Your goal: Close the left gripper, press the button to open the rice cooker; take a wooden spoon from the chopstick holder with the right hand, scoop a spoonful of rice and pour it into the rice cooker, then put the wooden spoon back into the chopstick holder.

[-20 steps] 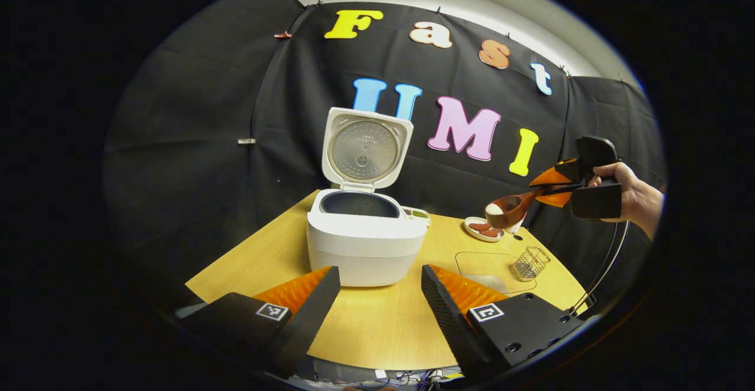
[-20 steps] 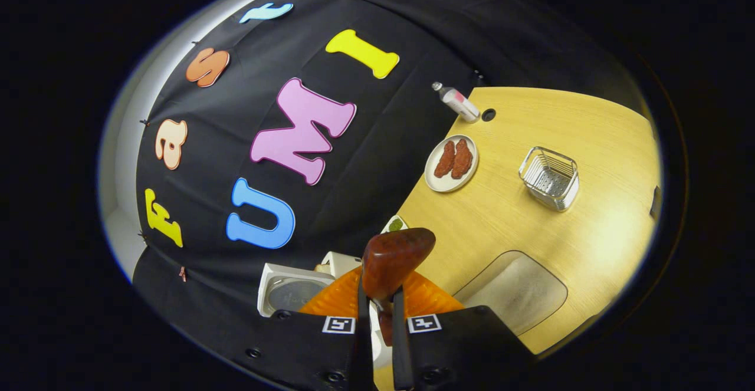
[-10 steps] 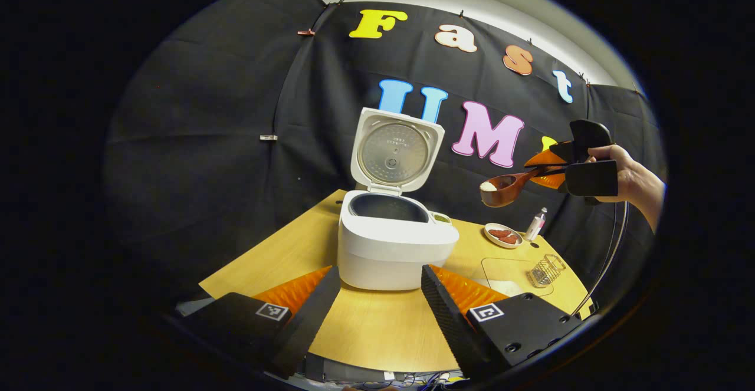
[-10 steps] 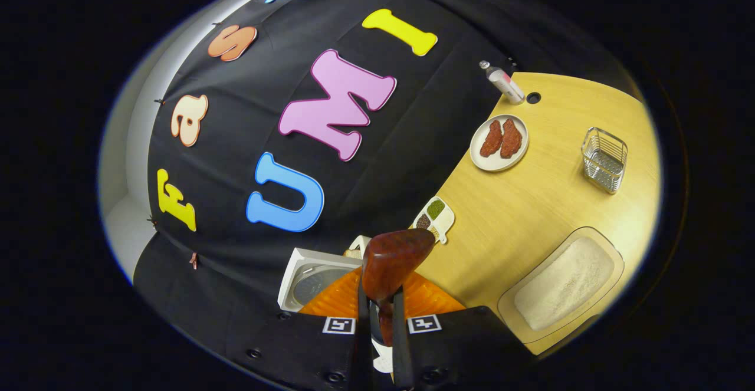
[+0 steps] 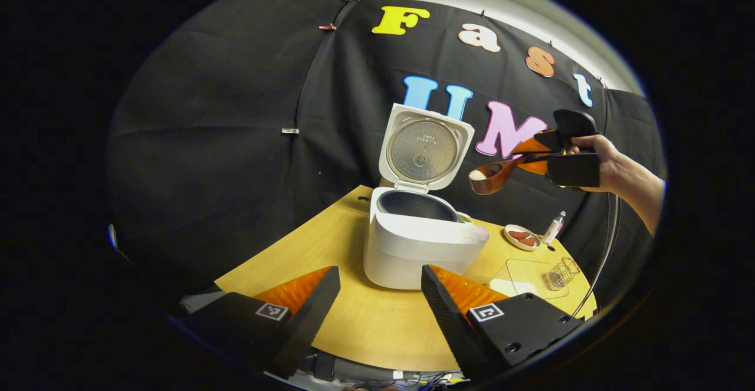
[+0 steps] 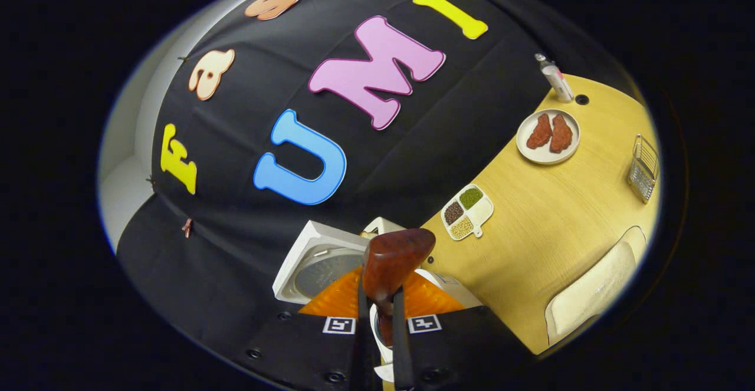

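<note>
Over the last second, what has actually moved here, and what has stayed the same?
The right gripper has carried the wooden spoon, loaded with rice, closer to the open rice cooker, stopping just short of its raised lid. It stays shut on the spoon handle. The left gripper stays open and empty; nothing on the table moved.

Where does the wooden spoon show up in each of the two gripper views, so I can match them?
Left gripper view: the wooden spoon is at upper right, held in the air, its bowl with rice near the open lid.
Right gripper view: the spoon is at bottom centre, seen from beneath, clamped between the right gripper's fingers.
Shared landmark: the white rice cooker, lid up.
</note>
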`<state>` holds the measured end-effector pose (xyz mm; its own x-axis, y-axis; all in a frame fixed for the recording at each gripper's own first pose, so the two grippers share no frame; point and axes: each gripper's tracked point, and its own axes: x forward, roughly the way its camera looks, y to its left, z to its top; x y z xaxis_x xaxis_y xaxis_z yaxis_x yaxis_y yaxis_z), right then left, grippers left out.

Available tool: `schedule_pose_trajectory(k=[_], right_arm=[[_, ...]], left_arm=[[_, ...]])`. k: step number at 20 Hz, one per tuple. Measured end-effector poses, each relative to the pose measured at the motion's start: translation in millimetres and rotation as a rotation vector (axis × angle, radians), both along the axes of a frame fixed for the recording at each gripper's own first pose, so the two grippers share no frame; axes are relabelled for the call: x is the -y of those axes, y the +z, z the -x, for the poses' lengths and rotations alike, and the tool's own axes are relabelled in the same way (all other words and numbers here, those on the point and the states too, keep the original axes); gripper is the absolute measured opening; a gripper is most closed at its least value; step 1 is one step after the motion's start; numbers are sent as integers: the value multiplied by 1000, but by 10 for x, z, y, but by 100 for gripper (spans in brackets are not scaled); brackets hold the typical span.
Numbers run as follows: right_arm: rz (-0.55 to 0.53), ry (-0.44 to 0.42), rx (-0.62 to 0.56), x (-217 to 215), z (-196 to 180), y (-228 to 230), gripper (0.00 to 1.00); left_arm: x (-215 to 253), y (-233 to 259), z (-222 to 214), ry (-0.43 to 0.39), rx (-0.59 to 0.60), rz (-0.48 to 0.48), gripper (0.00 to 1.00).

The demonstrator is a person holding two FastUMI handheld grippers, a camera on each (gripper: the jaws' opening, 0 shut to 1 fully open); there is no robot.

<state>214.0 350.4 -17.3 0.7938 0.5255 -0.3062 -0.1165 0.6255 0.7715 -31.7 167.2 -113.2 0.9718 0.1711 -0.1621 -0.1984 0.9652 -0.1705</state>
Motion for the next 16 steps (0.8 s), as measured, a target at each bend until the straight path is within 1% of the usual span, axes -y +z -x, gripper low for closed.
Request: schedule_pose_trajectory(k=[3, 6, 8, 12, 16], right_arm=[[64, 25, 73, -180, -29, -42, 18], [143, 77, 117, -344, 7, -186, 18], [163, 86, 149, -453, 2, -229, 17], [241, 126, 216, -701, -54, -363, 17], [336, 194, 307, -963, -4, -442, 17]], left_arm=[[70, -26, -17, -14, -1, 8, 95], [196, -11, -78, -36, 5, 38, 95], [245, 20, -107, -44, 15, 30, 95], [276, 19, -150, -44, 23, 46, 95], [231, -36, -138, -31, 16, 50, 95]])
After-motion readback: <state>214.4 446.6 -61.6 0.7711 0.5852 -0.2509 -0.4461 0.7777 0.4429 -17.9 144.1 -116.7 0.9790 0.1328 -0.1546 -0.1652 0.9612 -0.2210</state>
